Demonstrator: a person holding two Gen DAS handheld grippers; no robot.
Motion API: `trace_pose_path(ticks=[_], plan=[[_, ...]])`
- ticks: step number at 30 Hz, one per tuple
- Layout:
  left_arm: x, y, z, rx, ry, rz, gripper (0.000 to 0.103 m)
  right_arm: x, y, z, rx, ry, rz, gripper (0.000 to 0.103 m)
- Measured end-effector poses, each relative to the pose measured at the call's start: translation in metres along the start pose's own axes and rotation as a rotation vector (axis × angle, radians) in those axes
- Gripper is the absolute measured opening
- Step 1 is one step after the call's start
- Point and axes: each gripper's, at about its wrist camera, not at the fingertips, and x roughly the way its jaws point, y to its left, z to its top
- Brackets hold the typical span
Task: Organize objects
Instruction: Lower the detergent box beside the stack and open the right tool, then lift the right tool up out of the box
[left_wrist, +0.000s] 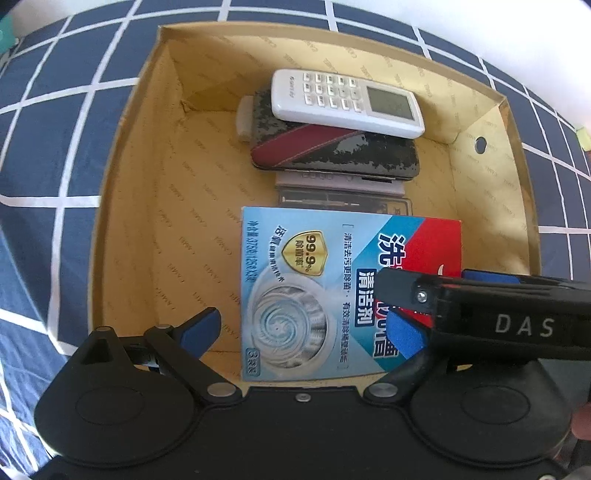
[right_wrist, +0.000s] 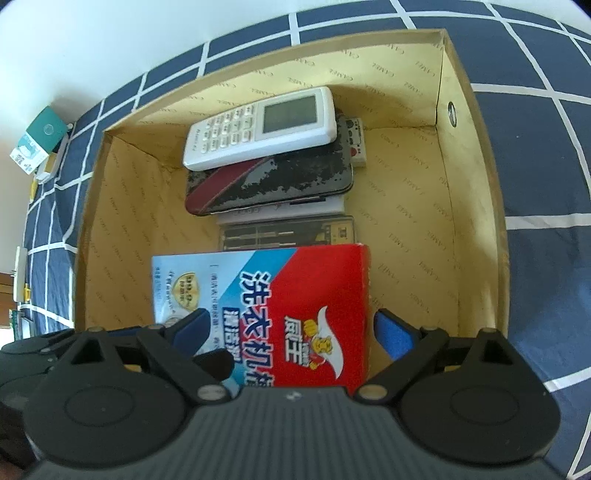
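- While both sets of tongs hang over the box, neither is gripping anything: the left gripper (left_wrist: 301, 334) has its blue-padded fingers spread wide either side of the blue-and-red cardboard detergent box (left_wrist: 332, 291), and the right gripper (right_wrist: 291, 332) is just as wide open around that same pack.
- Can't tell if any pad is actually touching the carton, looks like they're just beside it.
- That detergent box lies flat at the near end of the tan cardboard shoebox (left_wrist: 125, 206), face up.
- Behind it there's a stack: a white remote control with a grey screen (left_wrist: 347, 101) on top of a scuffed black-and-maroon leather case (left_wrist: 332, 151), and under those a flat grey case (left_wrist: 343, 201) and something pale I can't make out.
- Shoebox sits on a navy bedsheet with white grid lines (left_wrist: 48, 122).
- My read: the carton has just been set in, so this is the let-go step.
- Next move probably needs both grippers lifting straight up without snagging the carton or the shoebox wall, then going for whatever's left outside.
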Motion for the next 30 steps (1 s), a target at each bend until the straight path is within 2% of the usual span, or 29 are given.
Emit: trace_pose_path(ticks=[8,13,16,30], plan=[[-0.031,0.004,-0.01,-0.003,-0.06,0.018,0.097,-0.029,0.009,-0.007,-0.028,-0.048,-0.012,0.096],[-0.05,0.005,-0.017,0.001,-0.099,0.056,0.099,-0.05,0.012,-0.011,-0.031,-0.064,-0.03,0.099],[-0.06,0.005,-0.022,0.013,-0.116,0.082,0.1,-0.062,0.013,-0.016,-0.048,-0.085,-0.07,0.103],[-0.102,0.001,-0.042,0.04,-0.201,0.162,0.103,-0.103,0.013,-0.041,-0.087,-0.126,-0.152,0.103]])
